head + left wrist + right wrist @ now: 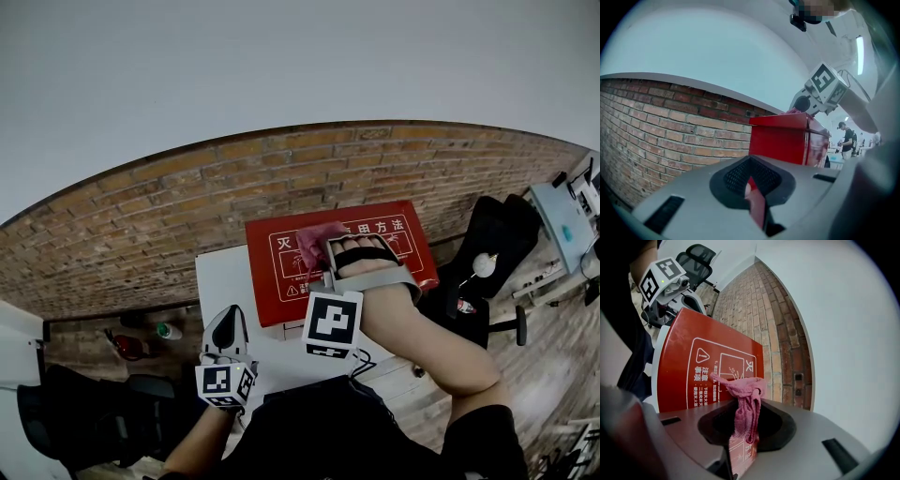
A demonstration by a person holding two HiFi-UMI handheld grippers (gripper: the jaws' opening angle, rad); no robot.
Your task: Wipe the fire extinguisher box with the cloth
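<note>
While working over the fire extinguisher box point(412, 255), clamping the cloth point(745, 397) in the right gripper point(740, 444); likely handling soft, limp, best pinched at a bunched fold. Holding left gripper point(757, 206) clenched, empty.

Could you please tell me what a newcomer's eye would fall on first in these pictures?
The bright red box lying on the white table against the brick wall stands out first. Next comes the pink cloth, pinched in the right gripper and held at the box's printed top face. The left gripper is shut and empty, near the table's front left corner.
</note>
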